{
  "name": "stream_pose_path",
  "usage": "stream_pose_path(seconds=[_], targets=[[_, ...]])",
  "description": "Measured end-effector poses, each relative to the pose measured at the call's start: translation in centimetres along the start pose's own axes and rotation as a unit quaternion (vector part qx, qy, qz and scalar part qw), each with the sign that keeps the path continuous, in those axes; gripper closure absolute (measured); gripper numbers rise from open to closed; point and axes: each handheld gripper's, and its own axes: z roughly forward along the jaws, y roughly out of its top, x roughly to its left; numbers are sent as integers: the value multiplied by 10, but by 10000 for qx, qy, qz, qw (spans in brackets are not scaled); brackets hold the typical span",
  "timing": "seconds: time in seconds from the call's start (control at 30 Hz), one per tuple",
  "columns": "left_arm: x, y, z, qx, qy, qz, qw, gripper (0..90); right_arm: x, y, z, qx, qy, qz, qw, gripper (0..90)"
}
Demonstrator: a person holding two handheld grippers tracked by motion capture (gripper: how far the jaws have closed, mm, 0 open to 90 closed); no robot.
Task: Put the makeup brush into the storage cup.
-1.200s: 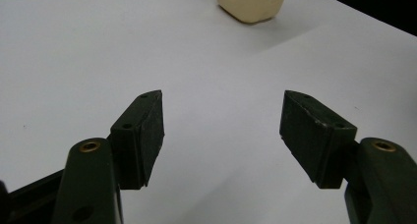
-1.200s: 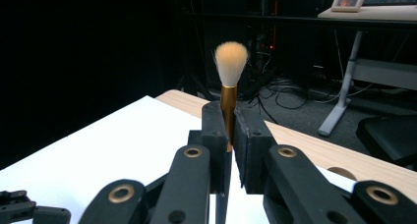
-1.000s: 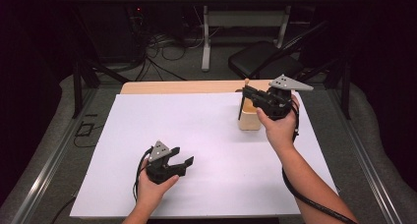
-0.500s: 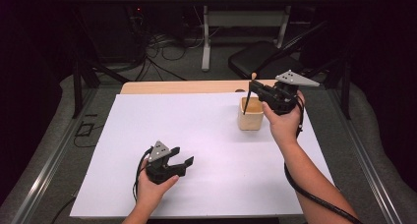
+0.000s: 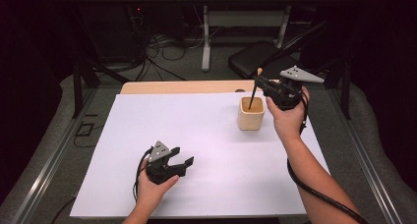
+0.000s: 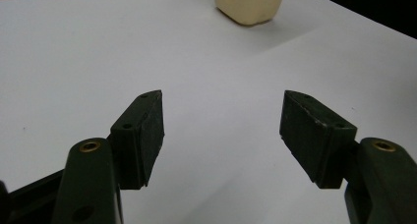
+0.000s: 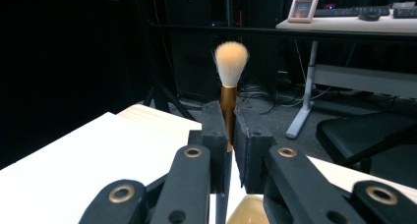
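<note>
My right gripper [image 5: 263, 81] is shut on a makeup brush [image 7: 230, 81], which has white bristles, a copper ferrule and a thin black handle [image 5: 252, 97]. The brush stands nearly upright, bristles up. Its handle end reaches down into the small cream cup [image 5: 251, 114] at the table's far right. The cup's rim [image 7: 246, 211] shows just below the jaws in the right gripper view. My left gripper [image 5: 183, 156] rests near the front of the table, open, nothing between its pads [image 6: 142, 130]. The cup [image 6: 251, 5] lies far ahead of it.
A white sheet [image 5: 196, 150] covers the wooden table [image 5: 182, 87]. Beyond the far edge are a black chair [image 5: 255, 57], desk legs [image 5: 205, 35] and loose cables on the floor [image 5: 162, 42]. Metal rails run along both sides of the table.
My right gripper has carried the brush right and up over the cup, and the handle end now dips inside it. The left gripper has stayed put.
</note>
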Motion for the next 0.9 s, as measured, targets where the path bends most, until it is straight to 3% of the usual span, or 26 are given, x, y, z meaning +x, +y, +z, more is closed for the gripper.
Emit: stream_pose_path(seconds=[0.9], targets=[[0, 0, -1, -59, 12, -29, 10000, 338, -11, 3, 10, 59, -322, -96, 9994, 841]])
